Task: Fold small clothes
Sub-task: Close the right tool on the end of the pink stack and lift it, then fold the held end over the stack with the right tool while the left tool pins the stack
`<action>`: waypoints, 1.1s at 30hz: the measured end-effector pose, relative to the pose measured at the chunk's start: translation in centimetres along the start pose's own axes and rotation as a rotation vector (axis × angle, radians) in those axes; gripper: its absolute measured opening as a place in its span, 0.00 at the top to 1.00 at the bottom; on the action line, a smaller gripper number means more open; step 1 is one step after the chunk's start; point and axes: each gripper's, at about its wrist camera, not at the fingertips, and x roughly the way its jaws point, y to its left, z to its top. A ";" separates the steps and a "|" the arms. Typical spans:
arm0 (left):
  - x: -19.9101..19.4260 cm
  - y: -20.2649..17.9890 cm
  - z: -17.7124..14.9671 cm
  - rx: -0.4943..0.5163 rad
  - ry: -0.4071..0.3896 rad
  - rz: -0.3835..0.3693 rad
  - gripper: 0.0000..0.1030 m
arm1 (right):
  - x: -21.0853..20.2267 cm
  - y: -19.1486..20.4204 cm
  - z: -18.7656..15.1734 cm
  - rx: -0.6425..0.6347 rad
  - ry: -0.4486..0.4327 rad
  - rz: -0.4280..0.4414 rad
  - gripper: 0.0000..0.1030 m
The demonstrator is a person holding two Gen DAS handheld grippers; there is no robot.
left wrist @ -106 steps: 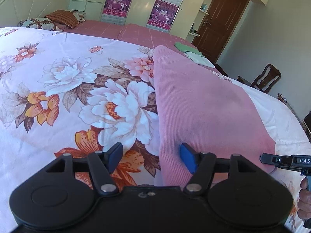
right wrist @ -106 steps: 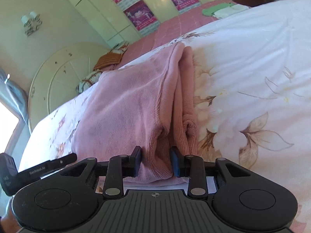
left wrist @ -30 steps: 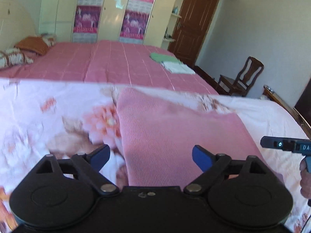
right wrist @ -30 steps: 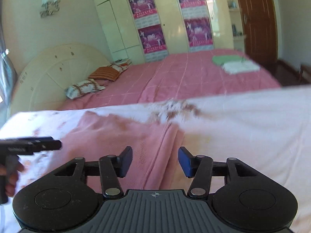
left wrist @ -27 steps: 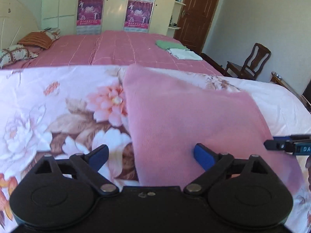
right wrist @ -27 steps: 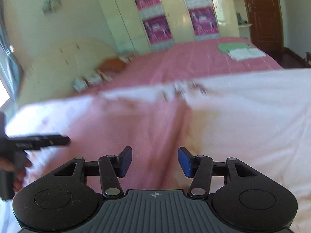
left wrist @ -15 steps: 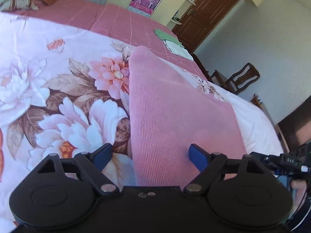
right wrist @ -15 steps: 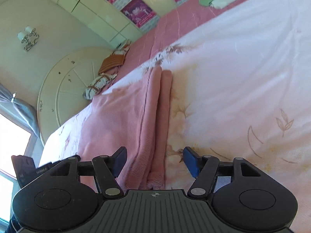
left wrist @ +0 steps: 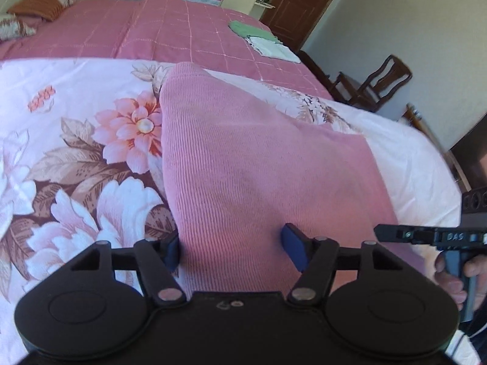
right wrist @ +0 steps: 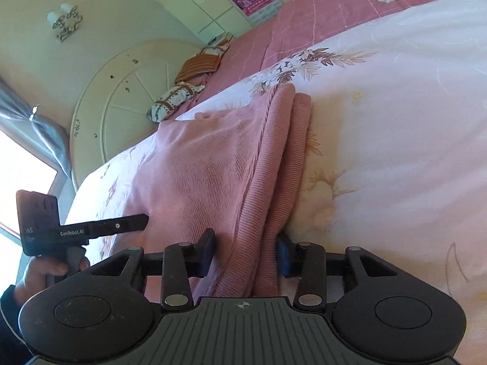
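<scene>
A pink ribbed garment (left wrist: 258,158) lies folded lengthwise on the floral bedspread (left wrist: 76,152). My left gripper (left wrist: 232,251) sits at its near left corner. The jaws are closing: one pad touches the left edge, the other rests on top, and the fabric between them lies flat. In the right wrist view the garment (right wrist: 207,167) shows its stacked folded edge. My right gripper (right wrist: 245,254) is closing on that edge, and the bunched layers fill the gap and touch both pads. Each view shows the other tool's black finger (left wrist: 395,232) (right wrist: 121,223) and a hand (right wrist: 45,270).
Behind the floral bedspread lies a pink checked bed cover (left wrist: 182,30) with folded green and white clothes (left wrist: 261,39). A wooden chair (left wrist: 380,82) and a brown door stand at the right. A round cream headboard (right wrist: 121,97) and pillows (right wrist: 194,70) are at the far end.
Both grippers tipped downward and came in onto the garment's near end. Both pairs of jaws narrowed, and the right one now has the folded edge bunched between its pads.
</scene>
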 end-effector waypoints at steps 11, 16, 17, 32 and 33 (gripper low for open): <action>-1.2 -6.2 0.3 0.212 -0.074 0.233 0.66 | 2.1 5.4 -0.3 -0.201 -0.031 -0.200 0.82; -2.6 -8.3 -0.1 0.285 -0.120 0.251 0.68 | 0.8 8.0 -1.3 -0.289 -0.085 -0.237 0.83; -2.9 -8.6 -0.2 0.297 -0.129 0.248 0.68 | 0.6 8.3 -1.5 -0.297 -0.092 -0.239 0.83; -9.4 -6.6 -3.4 0.336 -0.226 0.149 0.68 | -1.0 15.2 -5.3 -0.394 -0.163 -0.353 0.83; -10.4 -5.8 -3.6 0.336 -0.231 0.154 0.68 | -0.6 16.2 -5.6 -0.404 -0.163 -0.354 0.83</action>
